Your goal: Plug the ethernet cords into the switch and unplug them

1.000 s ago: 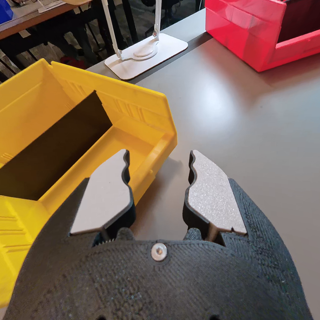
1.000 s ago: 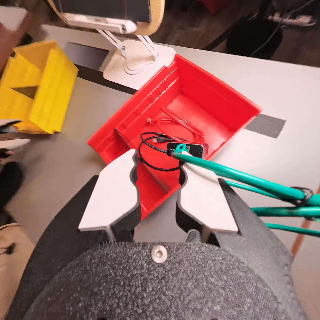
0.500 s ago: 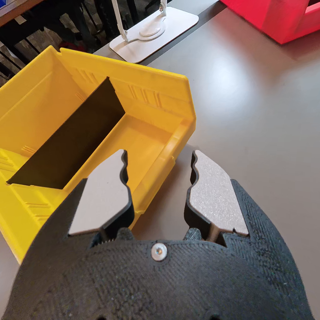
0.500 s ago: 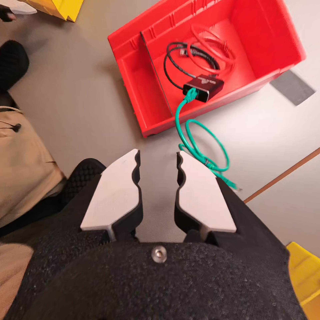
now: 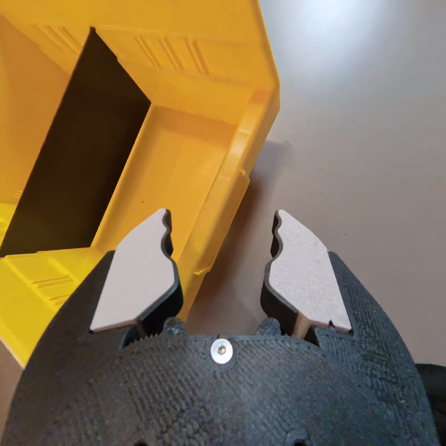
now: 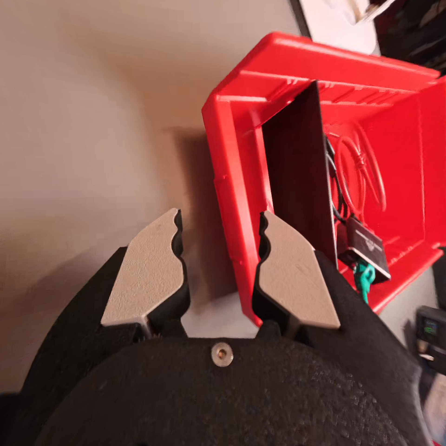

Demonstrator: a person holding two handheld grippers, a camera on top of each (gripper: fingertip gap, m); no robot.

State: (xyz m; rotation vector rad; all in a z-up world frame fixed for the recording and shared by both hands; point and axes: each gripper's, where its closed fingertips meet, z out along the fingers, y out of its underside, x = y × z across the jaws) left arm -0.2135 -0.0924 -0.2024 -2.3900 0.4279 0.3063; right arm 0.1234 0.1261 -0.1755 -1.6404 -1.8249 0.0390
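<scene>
We see faint pale markings on the top of the small black box-shaped switch (image 6: 365, 243), too blurred to read, as it lies in the far compartment of the red plastic bin (image 6: 243, 217) beyond a dark divider panel (image 6: 299, 169), with a green ethernet cord (image 6: 364, 280) at its near end and coiled red (image 6: 359, 166) and black cords (image 6: 335, 183) behind it. Our right gripper (image 6: 220, 213) hovers with jaws spread, empty, over the bin's near corner and the grey tabletop (image 6: 84, 120). Our left gripper (image 5: 222, 212) hangs likewise spread and empty, straddling the rim of a yellow plastic bin (image 5: 217, 120) with its own dark divider (image 5: 79, 144).
</scene>
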